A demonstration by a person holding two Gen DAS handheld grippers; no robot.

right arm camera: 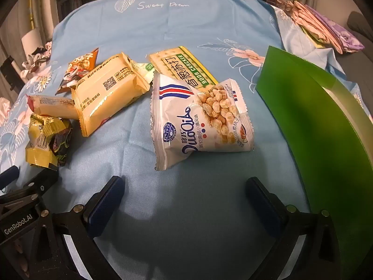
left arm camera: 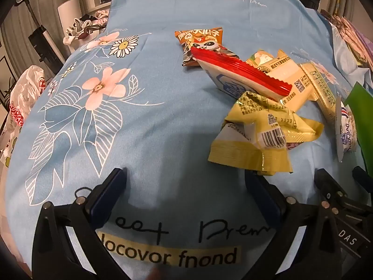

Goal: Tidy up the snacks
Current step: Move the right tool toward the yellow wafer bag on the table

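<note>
Both grippers stood spread wide and empty above the blue floral sheet [right arm camera: 186, 28]. Just ahead of the right gripper [right arm camera: 184, 186] lay the white nut packet [right arm camera: 186, 126], a green container [right arm camera: 326, 128] to its right. Ahead-right of the left gripper [left arm camera: 186, 177] sat the crumpled yellow wrapper [left arm camera: 261, 135].

Floral blue sheet [left arm camera: 144, 107]; folded cloths [right arm camera: 326, 28] at far edge.
</note>
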